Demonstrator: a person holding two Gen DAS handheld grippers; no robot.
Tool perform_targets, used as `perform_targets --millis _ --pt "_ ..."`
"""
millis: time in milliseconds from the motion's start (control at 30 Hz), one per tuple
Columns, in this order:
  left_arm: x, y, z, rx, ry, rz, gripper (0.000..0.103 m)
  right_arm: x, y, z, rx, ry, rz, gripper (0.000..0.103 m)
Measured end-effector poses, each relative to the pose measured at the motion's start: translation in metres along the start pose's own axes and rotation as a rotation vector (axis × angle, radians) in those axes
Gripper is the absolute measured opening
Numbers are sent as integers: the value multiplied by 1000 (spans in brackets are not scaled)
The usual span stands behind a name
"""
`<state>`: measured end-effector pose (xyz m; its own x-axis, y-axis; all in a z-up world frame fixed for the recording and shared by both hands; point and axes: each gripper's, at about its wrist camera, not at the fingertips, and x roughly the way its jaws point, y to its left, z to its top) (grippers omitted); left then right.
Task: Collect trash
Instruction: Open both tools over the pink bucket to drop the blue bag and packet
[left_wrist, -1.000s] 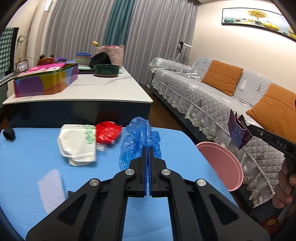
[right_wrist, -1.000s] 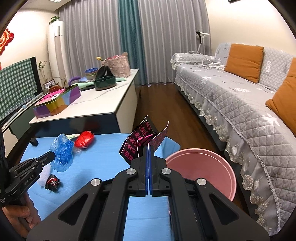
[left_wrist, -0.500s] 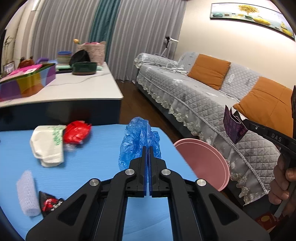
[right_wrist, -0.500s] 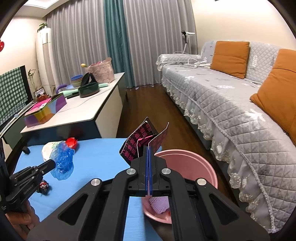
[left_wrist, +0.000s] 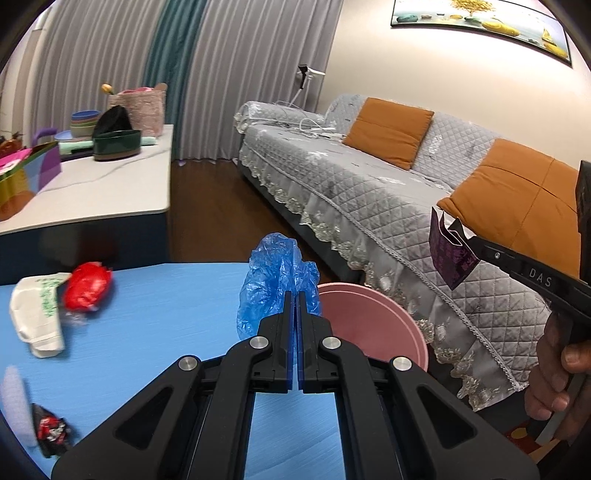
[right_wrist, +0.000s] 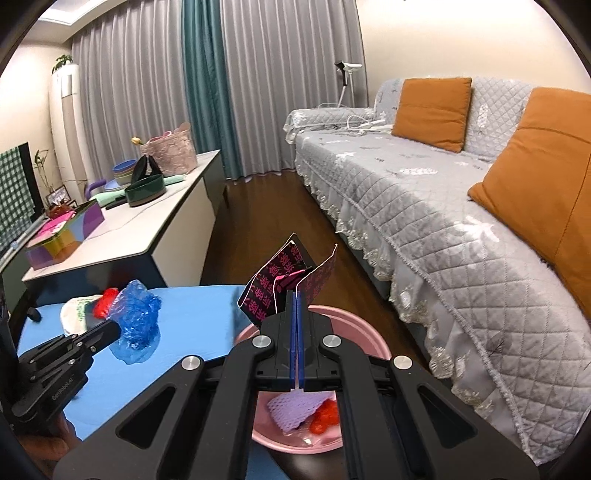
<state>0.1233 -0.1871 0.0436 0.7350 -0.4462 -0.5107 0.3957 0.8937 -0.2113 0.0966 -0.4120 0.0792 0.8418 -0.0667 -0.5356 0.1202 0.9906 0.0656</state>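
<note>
From my left wrist camera, the left gripper has its jaws clamped on a crumpled blue plastic bag, which hangs above the far edge of the blue counter. Just to its right sits the pink basin, below the counter edge and beside the grey sofa. On the counter to the left lie a white bag with green print and, touching it, a red wrapper; near the bottom left corner I see a white foam piece and a small black and red wrapper. At the right edge, a hand holds the right gripper, a dark purple packet in its tip.

From my right wrist camera, the right gripper has its jaws together on a folded black packet with pink print, held over the pink basin. Inside the basin I can see a lilac foam net and something red. The left gripper shows at the left with the blue bag.
</note>
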Motion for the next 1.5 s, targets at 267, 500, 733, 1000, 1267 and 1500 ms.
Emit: perform_targets --millis 267,500,733,1000,1267,1500 --pt "31 -30 5 35 24 -39 1 12 -11 4 -3 9 -20 1" --pt "63 -45 1 52 61 -61 1 26 -21 2 11 33 -30 1" --pt "86 -53 -6 66 96 -74 1 41 -28 -2 21 61 -40 1" --pt "101 -53 -10 61 139 -95 1 50 -27 -3 18 75 -40 3" --pt "94 -40 -8 16 126 -71 52 49 -37 -1 84 68 -91 72" --pt "70 -20 -6 2 104 -32 52 48 -33 3 136 62 -66 72"
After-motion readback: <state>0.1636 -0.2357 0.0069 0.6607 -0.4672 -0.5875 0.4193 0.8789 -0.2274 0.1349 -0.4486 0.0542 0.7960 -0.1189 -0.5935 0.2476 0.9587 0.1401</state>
